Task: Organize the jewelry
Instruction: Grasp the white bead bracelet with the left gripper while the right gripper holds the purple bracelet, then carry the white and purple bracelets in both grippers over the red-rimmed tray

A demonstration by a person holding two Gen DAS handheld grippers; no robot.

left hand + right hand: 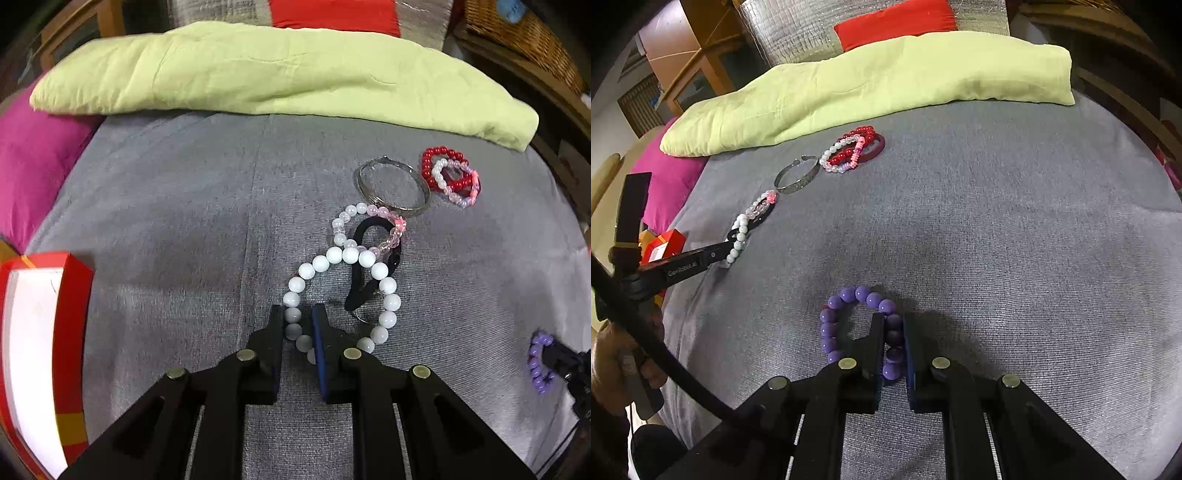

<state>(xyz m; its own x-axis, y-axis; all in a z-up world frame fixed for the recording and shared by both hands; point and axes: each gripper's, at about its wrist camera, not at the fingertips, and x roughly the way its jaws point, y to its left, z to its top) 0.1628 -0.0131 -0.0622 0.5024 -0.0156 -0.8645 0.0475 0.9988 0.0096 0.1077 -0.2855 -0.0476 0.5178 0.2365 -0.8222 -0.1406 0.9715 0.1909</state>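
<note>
My left gripper point(298, 319) is shut on the near side of a white bead bracelet point(384, 284), which lies on the grey bedspread point(166, 229). A black hair tie point(360, 291) and a pink clear-bead bracelet point(369, 212) overlap it. A silver cuff point(391, 182) and a pile of red, white and pink bracelets point(448, 175) lie beyond. My right gripper point(894, 326) is shut on a purple bead bracelet point(849, 295) resting on the bedspread point(997, 240). The purple bracelet also shows in the left wrist view point(537, 362).
A red box with a white lining point(40, 332) sits open at the left; it also shows in the right wrist view point(663, 245). A folded light-green blanket point(280, 74) lies across the back. A magenta cushion point(33, 162) is at the far left.
</note>
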